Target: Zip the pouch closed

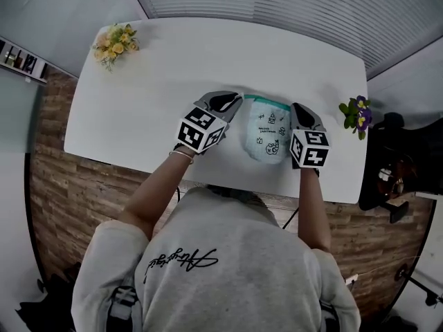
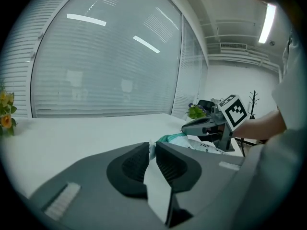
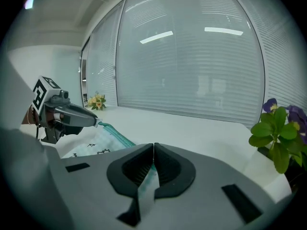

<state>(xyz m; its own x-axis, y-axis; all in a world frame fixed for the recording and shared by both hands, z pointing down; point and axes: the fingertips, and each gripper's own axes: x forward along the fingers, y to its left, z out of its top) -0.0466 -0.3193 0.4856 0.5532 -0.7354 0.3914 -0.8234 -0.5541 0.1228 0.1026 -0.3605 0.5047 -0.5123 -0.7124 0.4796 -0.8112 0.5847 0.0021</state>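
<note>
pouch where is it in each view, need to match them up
Head view: pouch just right of centre.
Left gripper view: pouch right of centre, just past the jaws.
Right gripper view: pouch left of centre, its teal edge running toward the jaws.
Shared landmark: the yellow flowers, top left in the head view, far left in the left gripper view, left of centre in the right gripper view.

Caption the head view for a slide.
Left hand-held gripper and right hand-held gripper grip the pouch at its zip ends.
</note>
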